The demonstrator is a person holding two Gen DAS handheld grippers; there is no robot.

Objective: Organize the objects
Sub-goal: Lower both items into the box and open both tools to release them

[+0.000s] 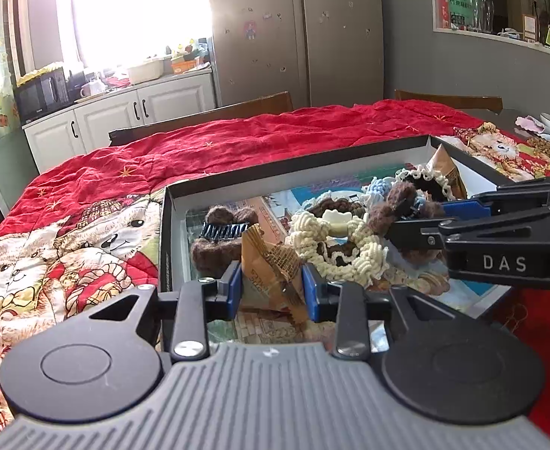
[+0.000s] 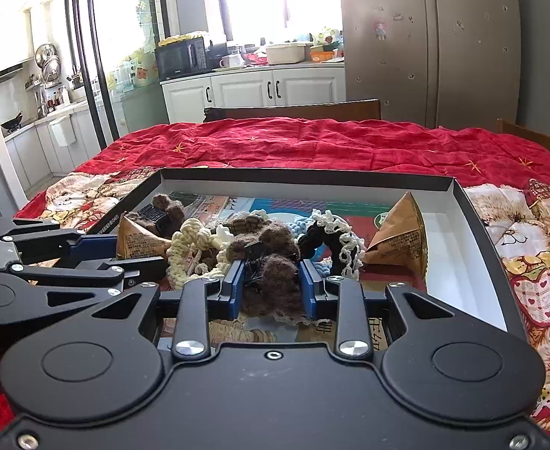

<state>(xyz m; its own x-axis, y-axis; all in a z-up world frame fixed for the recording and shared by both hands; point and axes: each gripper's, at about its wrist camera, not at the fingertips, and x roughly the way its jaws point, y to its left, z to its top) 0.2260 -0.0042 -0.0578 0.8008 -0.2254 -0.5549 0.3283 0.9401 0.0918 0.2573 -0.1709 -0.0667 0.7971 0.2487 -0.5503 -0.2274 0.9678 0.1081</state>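
A shallow black box (image 1: 293,167) (image 2: 312,178) lies on the red cloth and holds hair accessories and snack packets. My left gripper (image 1: 271,281) is shut on a brown triangular snack packet (image 1: 275,266) at the box's near left; the packet also shows in the right wrist view (image 2: 140,242). My right gripper (image 2: 271,281) is shut on a fuzzy brown hair clip (image 2: 275,262) (image 1: 398,198) in the middle of the box. A cream knitted scrunchie (image 1: 334,251), a second brown fuzzy clip (image 1: 222,225) and another brown packet (image 2: 402,240) lie in the box.
The red teddy-bear cloth (image 1: 87,247) covers the table all around the box. Wooden chair backs (image 2: 297,110) stand at the far edge. A dark-and-cream lace scrunchie (image 2: 334,240) and a blue knitted piece (image 1: 379,187) lie in the box. Kitchen cabinets and a fridge stand behind.
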